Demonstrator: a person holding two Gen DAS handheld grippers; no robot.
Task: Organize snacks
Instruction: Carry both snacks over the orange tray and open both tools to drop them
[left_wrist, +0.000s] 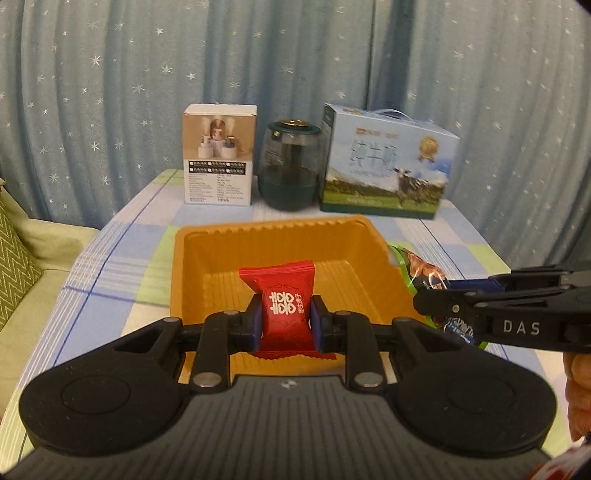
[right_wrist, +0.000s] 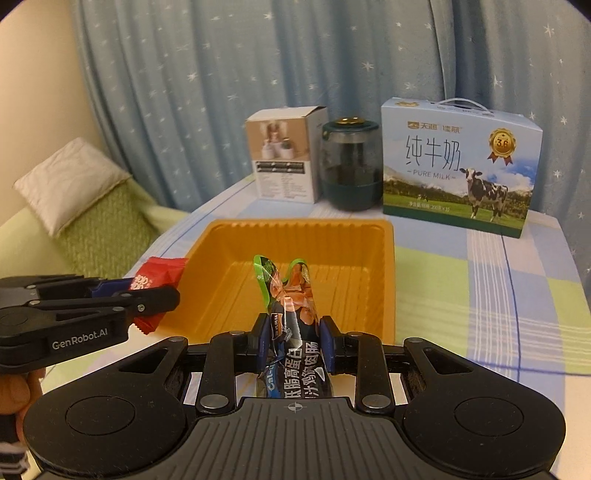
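Orange plastic forms the tray (left_wrist: 207, 258) at centre frame in the left wrist view, resting on a checked tablecloth (left_wrist: 110, 266). At lower centre, the left gripper (left_wrist: 286, 321) is clamped on a red candy packet (left_wrist: 284, 306), held over the tray's near rim. At right edge, the right gripper (left_wrist: 436, 299) enters, closed on a green-edged sausage packet (left_wrist: 417, 267) beside the tray's right wall. A white box (left_wrist: 218, 155), dark jar (left_wrist: 290, 166) and milk carton (left_wrist: 388, 162) line the upper centre. The right wrist view shows the same tray (right_wrist: 369, 258), with the right gripper (right_wrist: 295, 343) pinching the sausage packet (right_wrist: 291, 306) at lower centre; its printed label is readable only here. The left gripper (right_wrist: 155, 295) and red packet (right_wrist: 162, 273) sit at left edge. Only this view shows a cushion (right_wrist: 70, 181) at upper left.
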